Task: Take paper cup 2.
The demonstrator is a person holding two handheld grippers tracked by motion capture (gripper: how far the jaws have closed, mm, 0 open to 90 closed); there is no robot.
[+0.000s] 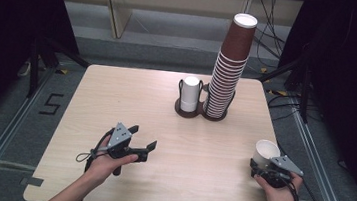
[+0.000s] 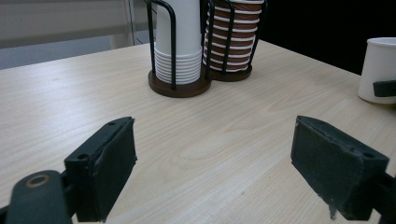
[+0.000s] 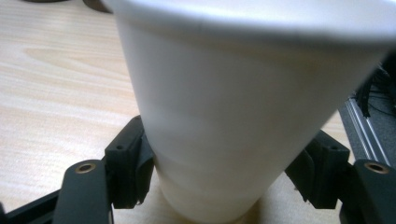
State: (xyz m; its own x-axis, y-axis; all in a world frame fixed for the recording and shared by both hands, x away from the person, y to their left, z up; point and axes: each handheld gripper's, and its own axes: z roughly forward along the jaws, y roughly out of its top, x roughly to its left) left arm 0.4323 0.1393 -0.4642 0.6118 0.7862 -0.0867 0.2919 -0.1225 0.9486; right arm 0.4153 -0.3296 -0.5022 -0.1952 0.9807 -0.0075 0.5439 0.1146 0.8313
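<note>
A single white paper cup (image 1: 266, 152) stands upright on the wooden table (image 1: 164, 124) near its right edge. My right gripper (image 1: 262, 165) is shut on the cup's lower part; in the right gripper view the cup (image 3: 233, 107) sits between both pads (image 3: 135, 168) with its base on the table. My left gripper (image 1: 144, 136) is held just above the table at the front left. It is open, with nothing between its fingers (image 2: 105, 168). In the left gripper view the cup (image 2: 379, 70) stands at the far right.
At the back middle a dark wire holder (image 1: 200, 114) carries a short stack of white cups (image 1: 190, 94) and a tall, leaning stack of brown cups (image 1: 229, 65). Cables and dark stands lie on the floor beyond the table's right edge.
</note>
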